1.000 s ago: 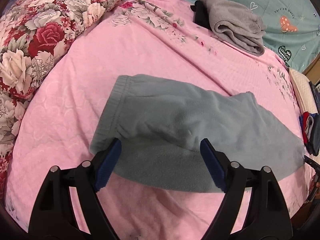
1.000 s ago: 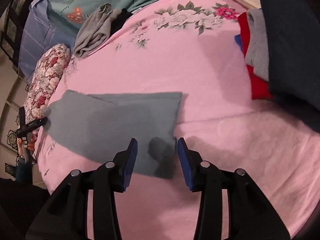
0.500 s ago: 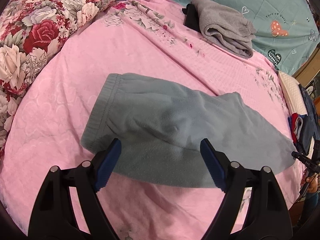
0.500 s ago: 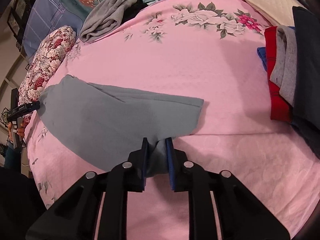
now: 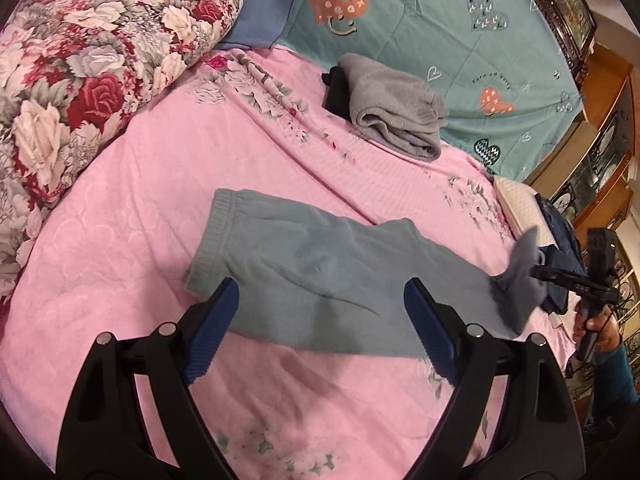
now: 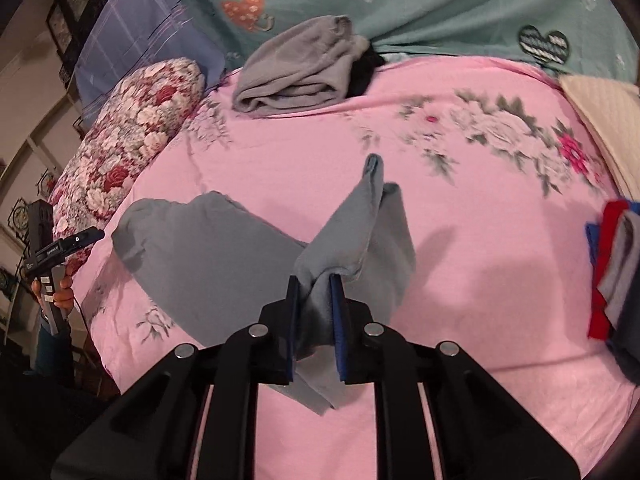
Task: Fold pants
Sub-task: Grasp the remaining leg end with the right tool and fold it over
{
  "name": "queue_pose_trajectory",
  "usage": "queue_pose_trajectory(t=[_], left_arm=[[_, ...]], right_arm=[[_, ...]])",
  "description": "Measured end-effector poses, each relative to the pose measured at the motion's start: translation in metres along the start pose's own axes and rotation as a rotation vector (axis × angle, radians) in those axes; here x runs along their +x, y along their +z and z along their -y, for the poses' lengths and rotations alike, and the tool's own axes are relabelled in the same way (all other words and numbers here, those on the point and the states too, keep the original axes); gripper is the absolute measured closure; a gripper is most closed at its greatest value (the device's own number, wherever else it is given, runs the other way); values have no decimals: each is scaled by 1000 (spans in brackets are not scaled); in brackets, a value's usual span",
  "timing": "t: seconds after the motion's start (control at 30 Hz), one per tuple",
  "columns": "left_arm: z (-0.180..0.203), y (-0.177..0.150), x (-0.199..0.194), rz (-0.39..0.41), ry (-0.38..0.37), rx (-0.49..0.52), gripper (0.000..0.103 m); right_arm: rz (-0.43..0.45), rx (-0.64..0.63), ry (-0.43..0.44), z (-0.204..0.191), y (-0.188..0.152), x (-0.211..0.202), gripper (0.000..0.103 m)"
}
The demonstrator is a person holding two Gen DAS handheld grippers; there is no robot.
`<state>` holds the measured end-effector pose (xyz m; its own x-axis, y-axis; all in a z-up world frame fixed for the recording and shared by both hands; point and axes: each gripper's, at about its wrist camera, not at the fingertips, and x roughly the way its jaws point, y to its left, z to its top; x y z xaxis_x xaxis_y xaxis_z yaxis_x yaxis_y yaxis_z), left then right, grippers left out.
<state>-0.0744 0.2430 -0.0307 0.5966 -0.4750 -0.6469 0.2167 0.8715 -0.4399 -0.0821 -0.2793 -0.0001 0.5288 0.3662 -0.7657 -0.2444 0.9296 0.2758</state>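
Grey-blue fleece pants (image 5: 320,272) lie folded lengthwise on the pink bedspread (image 5: 140,200), waistband toward the floral quilt. My left gripper (image 5: 320,332) is open and empty, hovering over the near edge of the pants by the waistband end. My right gripper (image 6: 314,312) is shut on the leg end of the pants (image 6: 352,232) and holds it lifted off the bed, the cloth bunched and pointing up. In the left wrist view the right gripper (image 5: 568,280) shows at the far right with the lifted hem (image 5: 524,264).
A folded grey garment (image 5: 396,116) over a black one lies at the back by the teal heart-print blanket (image 5: 440,20). A floral quilt (image 5: 80,60) is at the left. A stack of red, grey and dark clothes (image 6: 616,272) and a cream cloth (image 6: 604,120) sit at the right.
My right gripper closed on the leg hem and lifted it off the bed. My left gripper stayed open and drew back a little from the pants.
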Motion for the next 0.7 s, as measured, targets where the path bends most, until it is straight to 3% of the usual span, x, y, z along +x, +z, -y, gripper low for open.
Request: queue_pose_trajectory(t=[0.17, 0.27, 0.33, 0.37, 0.4, 0.47, 0.6, 0.7], left_arm=[[-17, -7, -9, 11, -8, -30, 16], [-25, -11, -7, -3, -11, -47, 16], [-28, -14, -7, -9, -8, -50, 16], [-29, -14, -7, -8, -8, -52, 16], [-30, -15, -8, -4, -11, -55, 16], [-32, -14, -11, 6, -17, -63, 16], [-31, -15, -10, 10, -20, -76, 16], [-28, -17, -5, -13, -15, -85, 16]], right_arm=[[-102, -171, 90, -85, 25, 72, 88], [-220, -238, 129, -124, 21, 123, 87], [-279, -266, 152, -145, 15, 145, 84], [-296, -266, 185, -152, 14, 148, 76], [-289, -252, 215, -154, 16, 145, 66], [-214, -199, 271, -145, 25, 124, 60], [-137, -84, 262, -116, 28, 94, 58], [-151, -83, 237, -111, 7, 95, 58]])
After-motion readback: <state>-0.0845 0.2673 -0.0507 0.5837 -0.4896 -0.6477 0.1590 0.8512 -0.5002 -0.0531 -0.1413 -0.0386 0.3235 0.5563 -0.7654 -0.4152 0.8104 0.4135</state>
